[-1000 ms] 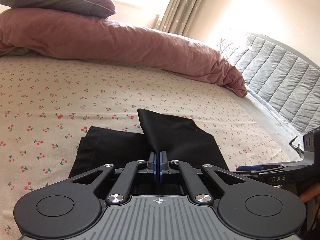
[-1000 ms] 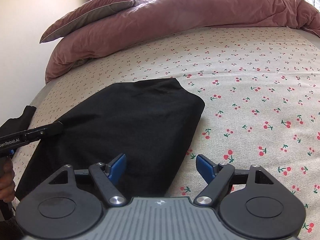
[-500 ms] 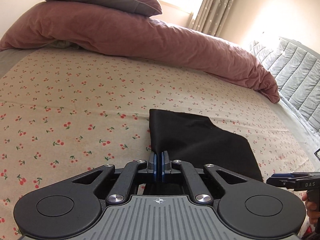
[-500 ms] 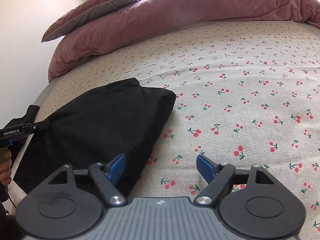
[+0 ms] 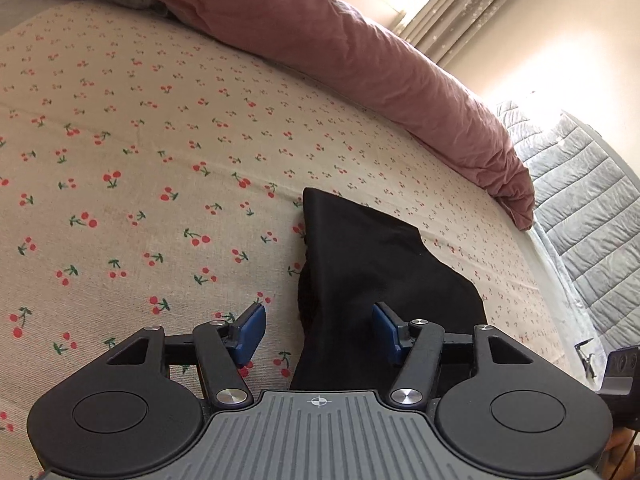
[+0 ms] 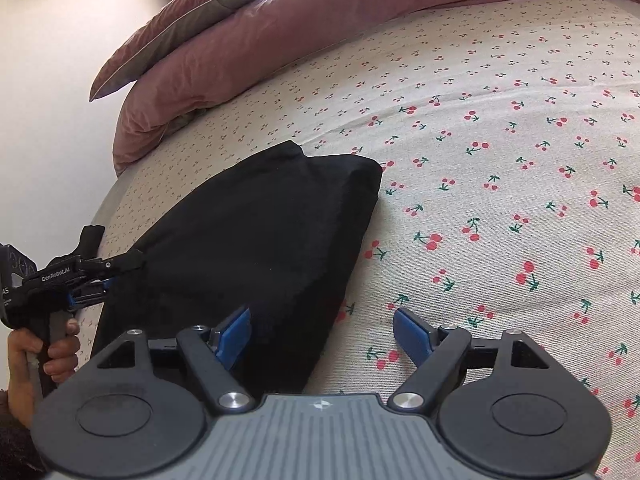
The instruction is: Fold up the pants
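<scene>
The black pants point(image 5: 372, 276) lie folded in a compact stack on the cherry-print bed sheet point(image 5: 160, 160). My left gripper point(image 5: 320, 334) is open, its jaws astride the near left edge of the stack, holding nothing. In the right wrist view the pants point(image 6: 256, 240) lie to the left of centre. My right gripper point(image 6: 322, 336) is open and empty over the stack's near right corner. The left gripper also shows in the right wrist view point(image 6: 120, 270) at the stack's left edge.
A pink duvet point(image 5: 360, 60) and pillow point(image 6: 192, 28) lie bunched along the far side of the bed. A grey quilted headboard point(image 5: 592, 200) stands at the right. The bed's edge point(image 6: 108, 208) runs just left of the pants.
My left gripper was shut on a fold of the pants and has opened, letting the fabric drop onto the stack. The right gripper stayed open and moved a little closer.
</scene>
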A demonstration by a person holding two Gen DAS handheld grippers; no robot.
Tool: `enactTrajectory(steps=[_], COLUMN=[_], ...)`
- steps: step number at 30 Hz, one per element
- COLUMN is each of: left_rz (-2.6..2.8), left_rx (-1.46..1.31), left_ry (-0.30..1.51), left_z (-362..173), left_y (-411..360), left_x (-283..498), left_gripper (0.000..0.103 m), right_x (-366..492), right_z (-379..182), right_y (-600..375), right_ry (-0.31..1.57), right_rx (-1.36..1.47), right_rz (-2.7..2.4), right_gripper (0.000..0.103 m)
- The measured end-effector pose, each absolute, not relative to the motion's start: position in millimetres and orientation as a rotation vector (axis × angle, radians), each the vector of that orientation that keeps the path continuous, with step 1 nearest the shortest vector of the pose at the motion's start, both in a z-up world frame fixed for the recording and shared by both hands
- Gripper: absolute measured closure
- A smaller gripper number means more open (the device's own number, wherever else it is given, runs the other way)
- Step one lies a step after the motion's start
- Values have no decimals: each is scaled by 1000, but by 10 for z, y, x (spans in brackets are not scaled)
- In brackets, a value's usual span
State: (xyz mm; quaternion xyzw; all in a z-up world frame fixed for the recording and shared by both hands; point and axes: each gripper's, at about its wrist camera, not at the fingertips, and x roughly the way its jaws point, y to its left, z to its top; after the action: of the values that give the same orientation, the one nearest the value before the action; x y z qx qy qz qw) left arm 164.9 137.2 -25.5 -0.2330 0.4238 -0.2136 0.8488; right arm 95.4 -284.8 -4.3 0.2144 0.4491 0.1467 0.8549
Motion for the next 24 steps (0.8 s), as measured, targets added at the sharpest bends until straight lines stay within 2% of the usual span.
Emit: enactTrajectory(steps=[5,9,12,14,17,24], left_rz=[-493,-522,-514,-507,-494,-481], left_rx=[-651,-715,-730,-722,-687,-722], left_ry=[947,967,972,958,918,824], left_z=[-469,-559,-596,-579,-503,-445], left_y=[1423,1390,1352,1324,1243,966], left_x=[1774,1824,1826,1794,1739,1780], left_gripper=[51,61,68,74,79,87], right_x=[995,1069,1136,1175,1209,1478], right_z=[-92,-153,-239,-281,-229,9], right_y=[-2835,-2872,-2896,-2905,-2890,-2979], right_ry=[939,921,909,910,898,780], right_rx=[492,569,640,669,647,524], right_rz=[336,340,327,314,311,278], right_gripper=[31,39,56,75,87,93])
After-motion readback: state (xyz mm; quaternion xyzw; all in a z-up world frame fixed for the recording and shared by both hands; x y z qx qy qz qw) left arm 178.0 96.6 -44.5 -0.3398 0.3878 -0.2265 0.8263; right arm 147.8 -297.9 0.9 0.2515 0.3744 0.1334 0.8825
